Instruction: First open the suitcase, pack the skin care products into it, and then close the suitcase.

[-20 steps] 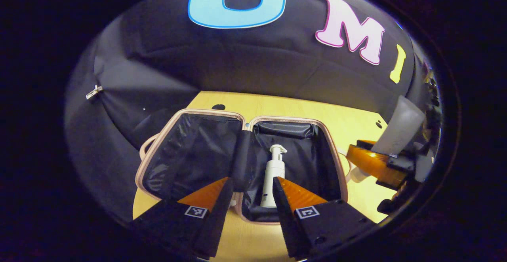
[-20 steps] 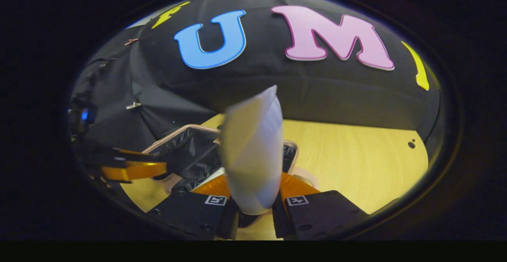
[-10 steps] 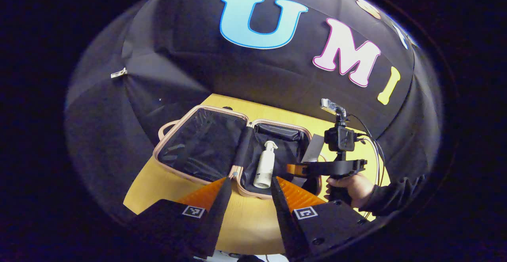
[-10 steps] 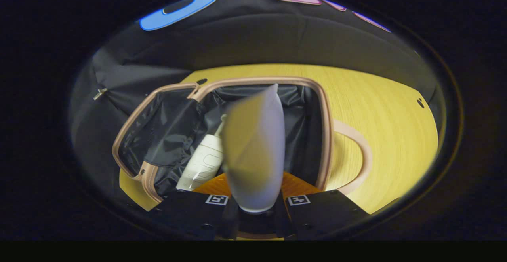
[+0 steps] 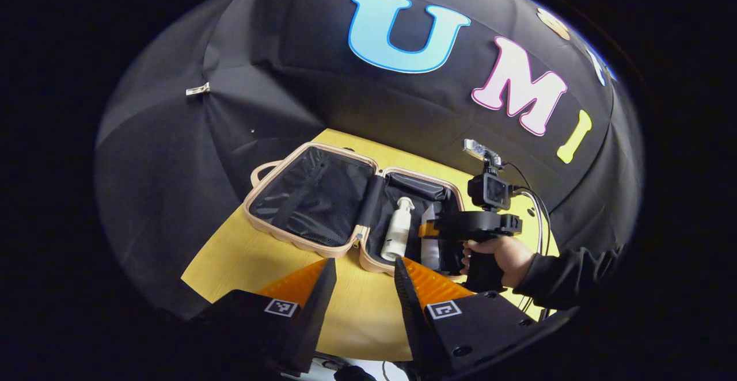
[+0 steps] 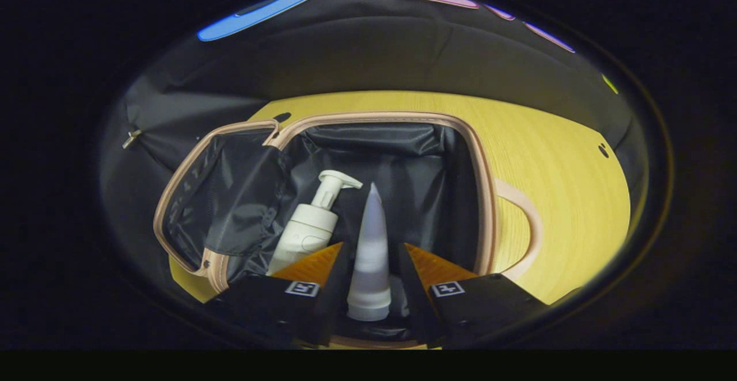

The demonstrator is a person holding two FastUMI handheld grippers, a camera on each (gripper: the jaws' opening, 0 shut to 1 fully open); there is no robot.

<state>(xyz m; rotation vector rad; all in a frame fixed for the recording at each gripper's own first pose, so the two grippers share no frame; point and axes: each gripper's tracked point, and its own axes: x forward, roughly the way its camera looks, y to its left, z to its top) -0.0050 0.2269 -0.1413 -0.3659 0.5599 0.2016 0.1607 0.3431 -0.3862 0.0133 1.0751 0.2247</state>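
Observation:
The pink-rimmed suitcase (image 5: pixel 288 237) lies open on the yellow table, its black lining showing. A white pump bottle (image 5: pixel 397 234) lies in the right half. Beside it lies a pale tube (image 5: pixel 429 251), cap toward the near rim. In the right gripper view the tube (image 6: pixel 371 220) rests between the fingers of my right gripper (image 6: pixel 371 247), which stands open with gaps on both sides, and the pump bottle (image 6: pixel 308 231) is just to its left. My left gripper (image 5: pixel 364 266) hangs open over the table's near edge, holding nothing.
A hand (image 5: pixel 495 254) in a dark sleeve holds the right gripper (image 5: pixel 427 231) over the suitcase's right half. The suitcase rim (image 6: pixel 481 197) and its handle curve at the right. Bare table (image 6: pixel 553 168) lies to the right, with the booth's black cloth behind.
The right gripper lowered the tube into the suitcase beside the pump bottle and opened, leaving it lying there. The left gripper drew back and up from the suitcase.

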